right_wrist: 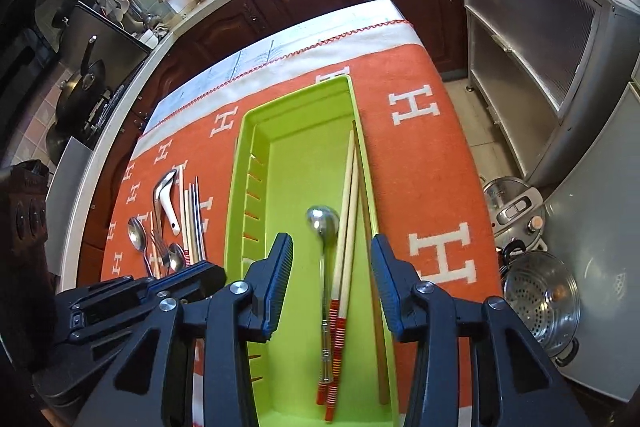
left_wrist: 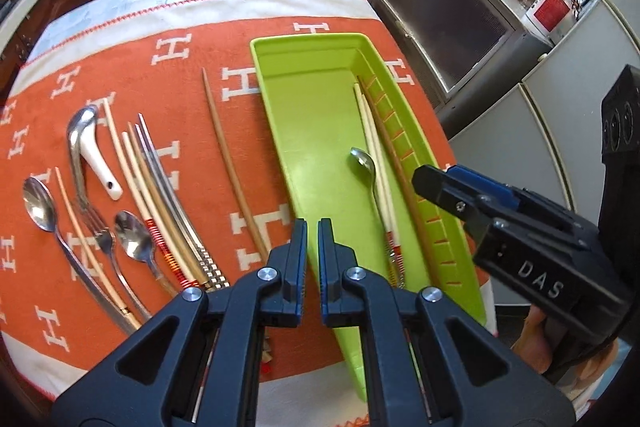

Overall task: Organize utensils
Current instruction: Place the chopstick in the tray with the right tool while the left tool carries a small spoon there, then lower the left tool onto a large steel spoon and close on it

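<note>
The green tray lies lengthwise on the orange cloth, directly under the right gripper. Inside it, against its 3 o'clock wall in the right wrist view, lie one metal spoon, a pair of pale chopsticks with red-and-white banded ends, and one brown chopstick tight along the wall. The spoon's handle and the pair run up between the right gripper's fingers, whose pads stand apart and touch nothing; it holds nothing.

The right gripper tilts steeply down over the tray's near end. The left gripper also points steeply down, at the tray's near 9 o'clock rim in its own view, its jaws drawn nearly together with nothing between them. In the left wrist view the right gripper reaches in from 3 o'clock, with part of a hand beneath it.

On the cloth outside the tray, toward 9 o'clock in the left view, lie one lone brown chopstick, a bunch of pale and metal chopsticks whose count cannot be told, one white ceramic spoon, one fork, and at least two metal spoons.
</note>
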`<state>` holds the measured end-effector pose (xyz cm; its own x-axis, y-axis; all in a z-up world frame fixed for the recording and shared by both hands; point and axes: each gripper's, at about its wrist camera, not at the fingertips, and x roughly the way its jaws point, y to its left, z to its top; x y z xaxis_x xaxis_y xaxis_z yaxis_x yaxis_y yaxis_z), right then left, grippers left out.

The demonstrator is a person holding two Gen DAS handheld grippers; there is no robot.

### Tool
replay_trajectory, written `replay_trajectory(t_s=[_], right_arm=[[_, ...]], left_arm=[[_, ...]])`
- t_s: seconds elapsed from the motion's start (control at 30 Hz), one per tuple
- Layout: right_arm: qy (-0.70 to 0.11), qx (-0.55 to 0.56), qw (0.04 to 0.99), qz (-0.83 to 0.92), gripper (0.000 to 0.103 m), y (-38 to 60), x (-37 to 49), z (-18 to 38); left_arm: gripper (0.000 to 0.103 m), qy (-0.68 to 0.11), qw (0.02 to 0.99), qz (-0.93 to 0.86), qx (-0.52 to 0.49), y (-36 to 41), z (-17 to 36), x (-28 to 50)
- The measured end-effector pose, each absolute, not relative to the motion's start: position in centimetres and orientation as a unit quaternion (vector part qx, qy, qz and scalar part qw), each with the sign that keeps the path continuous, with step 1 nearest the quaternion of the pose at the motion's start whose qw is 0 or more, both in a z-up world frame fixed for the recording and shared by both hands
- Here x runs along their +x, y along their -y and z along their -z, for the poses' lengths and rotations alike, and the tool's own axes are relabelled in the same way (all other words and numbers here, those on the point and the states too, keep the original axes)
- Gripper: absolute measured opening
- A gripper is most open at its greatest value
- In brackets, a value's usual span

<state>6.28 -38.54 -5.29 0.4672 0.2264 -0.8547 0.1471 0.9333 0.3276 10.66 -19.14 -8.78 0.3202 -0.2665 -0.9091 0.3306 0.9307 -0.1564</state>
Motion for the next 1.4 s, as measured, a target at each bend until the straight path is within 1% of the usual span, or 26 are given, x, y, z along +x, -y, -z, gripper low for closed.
replay_trajectory(t_s=[0.23, 0.57, 0.63, 0.7, 0.77, 1.03, 1.23, 1.4], right_arm=[[-0.512, 0.172, 0.841, -0.03, 0.041, 36.9, 5.3, 4.7], [-0.522, 0.153, 0.837, -0.057, 0.041, 32.9, 4.4, 5.1], [-0.527, 0.145, 0.835, -0.065, 0.041, 31.7, 4.4, 5.2], [-0.53, 0.137, 0.834, -0.073, 0.041, 30.6, 4.4, 5.3], [-0.531, 0.129, 0.833, -0.079, 0.041, 29.3, 4.5, 5.1], [-0.529, 0.102, 0.835, -0.109, 0.041, 24.4, 5.0, 3.4], [-0.529, 0.069, 0.835, -0.135, 0.041, 19.7, 5.4, 2.6], [-0.529, 0.048, 0.833, -0.157, 0.041, 15.9, 5.7, 2.5]], left_arm=[[0.003, -0.53, 0.829, 0.163, 0.07, 17.1, 7.4, 9.1], [0.004, -0.522, 0.845, 0.093, 0.076, 10.6, 6.8, 8.1], [0.011, -0.52, 0.848, 0.075, 0.072, 8.7, 6.9, 7.9], [0.034, -0.518, 0.851, 0.062, 0.066, 6.9, 7.0, 7.7], [0.043, -0.511, 0.856, 0.045, 0.06, 5.1, 6.9, 7.5], [0.043, -0.504, 0.863, 0.001, 0.042, -1.1, 7.0, 6.7], [0.044, -0.502, 0.865, -0.012, 0.025, -4.2, 7.4, 6.8], [0.05, -0.503, 0.864, -0.018, 0.005, -6.4, 7.9, 7.2]])
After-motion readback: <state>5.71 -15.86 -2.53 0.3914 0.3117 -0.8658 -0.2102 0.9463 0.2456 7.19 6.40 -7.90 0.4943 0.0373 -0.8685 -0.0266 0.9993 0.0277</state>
